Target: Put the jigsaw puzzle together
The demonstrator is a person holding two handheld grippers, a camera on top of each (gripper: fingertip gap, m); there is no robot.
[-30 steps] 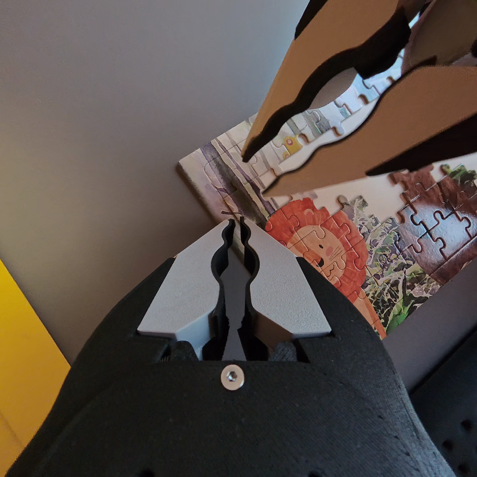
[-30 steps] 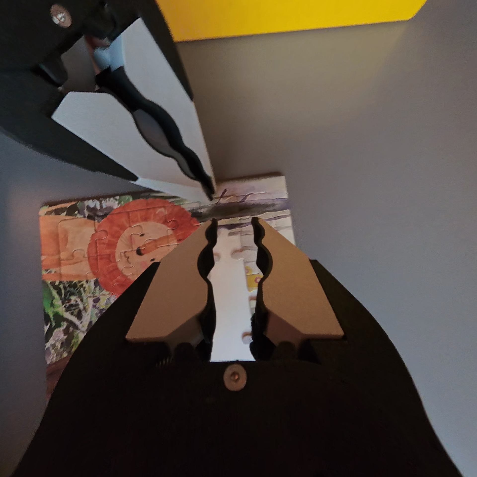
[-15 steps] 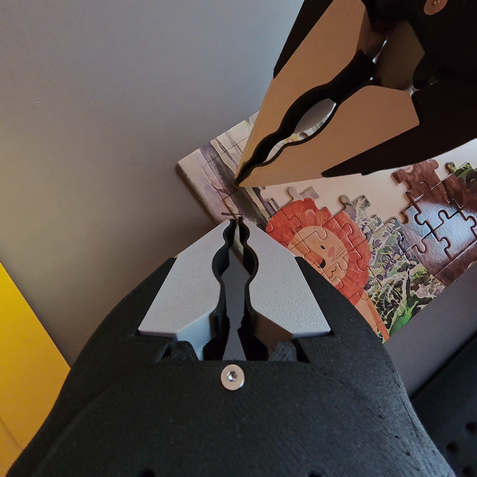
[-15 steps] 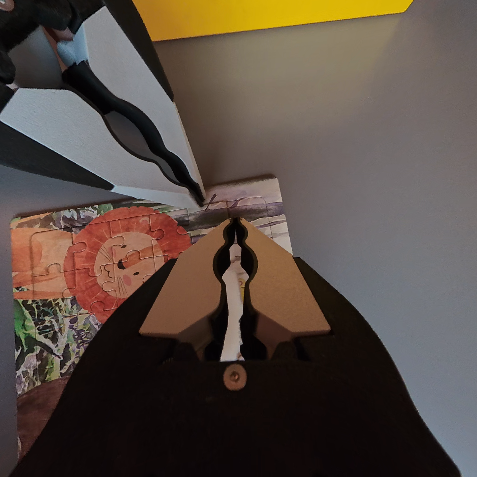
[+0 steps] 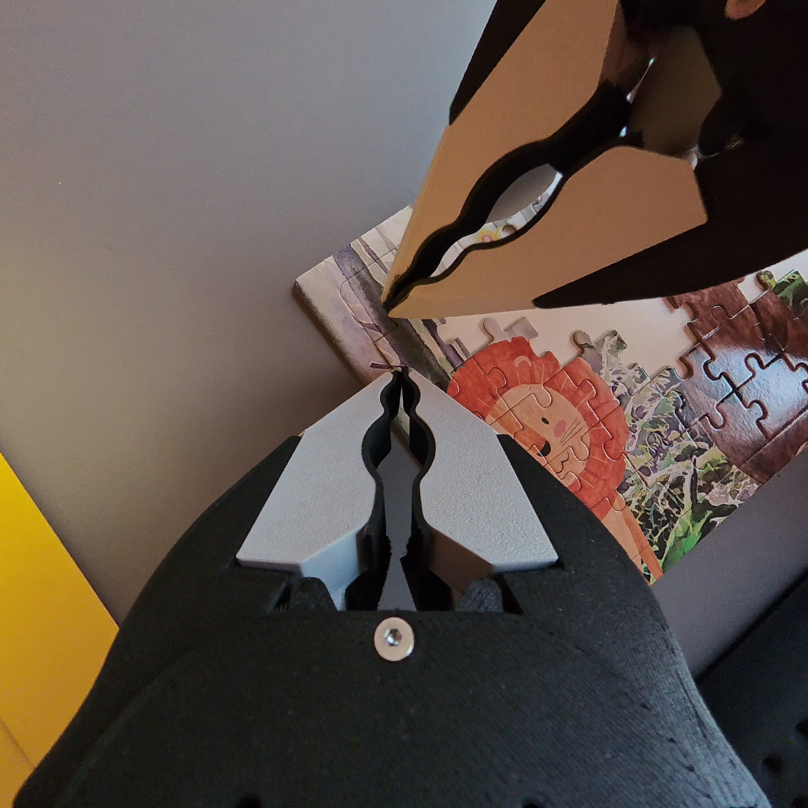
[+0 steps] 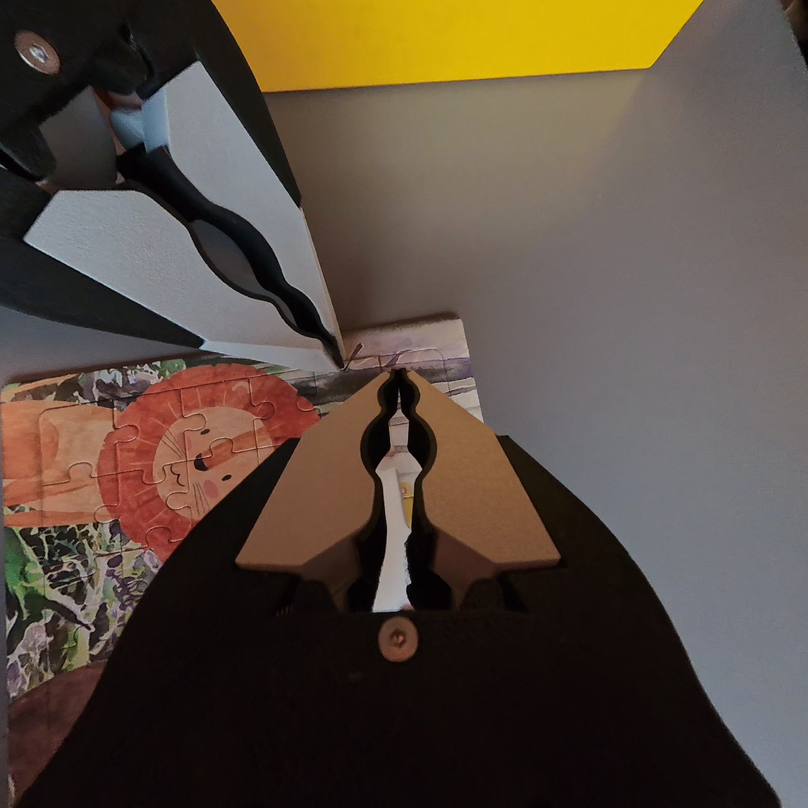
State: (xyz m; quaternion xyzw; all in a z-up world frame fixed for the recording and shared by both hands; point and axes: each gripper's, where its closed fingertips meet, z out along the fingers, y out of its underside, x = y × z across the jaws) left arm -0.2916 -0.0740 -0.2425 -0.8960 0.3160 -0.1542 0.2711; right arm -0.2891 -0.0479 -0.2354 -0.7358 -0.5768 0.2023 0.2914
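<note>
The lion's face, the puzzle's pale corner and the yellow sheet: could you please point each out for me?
lion's face point(image 5: 553, 430), left wrist view, on its cheek.
puzzle's pale corner point(image 6: 441, 339), right wrist view, on the corner piece.
yellow sheet point(image 6: 437, 39), right wrist view, on its middle.

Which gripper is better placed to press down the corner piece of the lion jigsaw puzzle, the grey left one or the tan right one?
Right, probably. The tan right gripper, shut, has its tip on the corner piece of the lion jigsaw puzzle. The grey left gripper, also shut, points at the puzzle's edge further along.
</note>
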